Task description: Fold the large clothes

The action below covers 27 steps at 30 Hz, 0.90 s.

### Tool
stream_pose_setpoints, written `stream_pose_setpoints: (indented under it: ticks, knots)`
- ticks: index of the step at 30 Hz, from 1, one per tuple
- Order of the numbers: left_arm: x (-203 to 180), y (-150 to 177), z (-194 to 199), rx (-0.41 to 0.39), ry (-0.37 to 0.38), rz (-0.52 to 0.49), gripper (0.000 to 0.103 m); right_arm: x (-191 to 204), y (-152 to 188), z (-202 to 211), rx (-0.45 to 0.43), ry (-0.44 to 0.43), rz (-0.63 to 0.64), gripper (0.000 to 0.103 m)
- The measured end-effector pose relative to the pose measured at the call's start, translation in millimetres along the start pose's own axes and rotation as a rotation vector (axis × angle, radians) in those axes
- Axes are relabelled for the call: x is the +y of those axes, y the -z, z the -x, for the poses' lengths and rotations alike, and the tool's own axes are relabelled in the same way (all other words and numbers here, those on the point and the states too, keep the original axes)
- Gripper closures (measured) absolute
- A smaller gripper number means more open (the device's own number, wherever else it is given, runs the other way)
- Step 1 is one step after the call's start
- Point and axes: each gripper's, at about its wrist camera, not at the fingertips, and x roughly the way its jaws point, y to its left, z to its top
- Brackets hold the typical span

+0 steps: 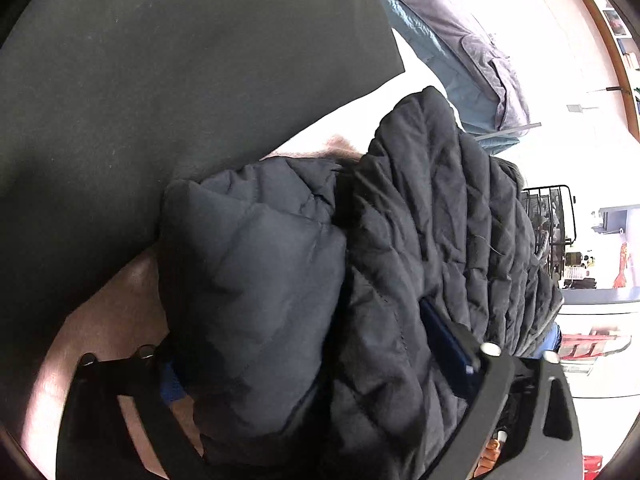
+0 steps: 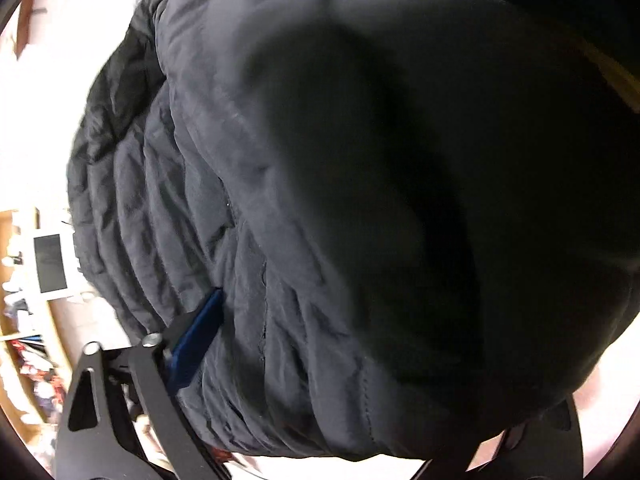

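A dark navy puffer jacket (image 1: 280, 260) lies bundled on a light wooden table (image 1: 112, 320), its black quilted lining (image 1: 440, 200) turned outward and a bit of fur trim (image 1: 340, 148) showing behind it. The bundle fills my left gripper (image 1: 308, 344); both blue pads (image 1: 444, 336) press into its sides. In the right wrist view the same jacket (image 2: 320, 200) fills the frame. My right gripper (image 2: 380, 344) straddles it, the left blue pad (image 2: 196, 332) sunk into the fabric and the other finger mostly hidden under the cloth.
A large dark grey cloth (image 1: 160, 80) covers the upper left in the left wrist view. Grey and blue garments (image 1: 460, 52) lie beyond, and a black wire basket (image 1: 552, 216) stands at the right. A white-framed screen (image 2: 50, 264) and shelves (image 2: 24, 360) are off to the left.
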Motion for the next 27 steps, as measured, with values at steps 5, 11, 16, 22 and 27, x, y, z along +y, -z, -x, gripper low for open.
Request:
stream_pose_setpoints:
  ticks: [5, 11, 16, 22, 27]
  knots:
    - [-16.5, 7.4, 12.7, -0.028, -0.009, -0.016, 0.045, 24.3, 6.1, 16.0, -0.021, 0.055, 0.089, 0.064]
    - [-40.6, 28.9, 45.9, -0.1, -0.013, -0.053, 0.068, 87.6, 35.0, 52.0, -0.104, 0.161, 0.425, 0.084]
    - [-69.1, 55.5, 85.4, -0.145, 0.025, -0.106, 0.073, 122.3, 57.6, 100.6, -0.201, 0.162, 0.593, 0.087]
    - [-130.7, 86.9, 135.5, -0.227, 0.076, -0.225, 0.073, 175.8, 90.8, 175.8, -0.343, 0.116, 0.846, 0.088]
    - [-213.0, 104.1, 159.1, -0.297, 0.125, -0.362, 0.073, 178.4, 101.2, 249.9, -0.492, 0.062, 0.857, 0.088]
